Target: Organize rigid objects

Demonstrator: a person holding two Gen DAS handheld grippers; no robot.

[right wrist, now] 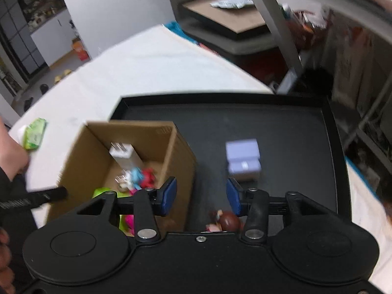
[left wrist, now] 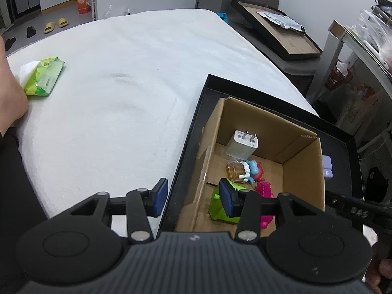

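Observation:
An open cardboard box point(left wrist: 303, 169) stands in a black tray point(left wrist: 188, 142) on the white bed. It holds a white charger point(left wrist: 241, 147), a blue and red figure point(left wrist: 253, 171), a small clear jar point(left wrist: 235, 170), a green toy point(left wrist: 218, 208) and a pink toy point(left wrist: 265, 191). My left gripper point(left wrist: 193, 197) is open and empty, straddling the box's left wall. My right gripper point(right wrist: 201, 197) is open and empty above the tray point(right wrist: 281, 122), beside the box point(right wrist: 178, 156). A lilac box point(right wrist: 242, 159) lies ahead of it. A brown-headed figure point(right wrist: 226, 220) lies just below the right finger.
A green wipes pack point(left wrist: 44, 77) lies at the bed's left side near a bare forearm point(left wrist: 9, 90). A black lid with cardboard point(left wrist: 276, 29) sits on a stand beyond the bed. Shelving with clutter point(left wrist: 362, 56) stands at the right.

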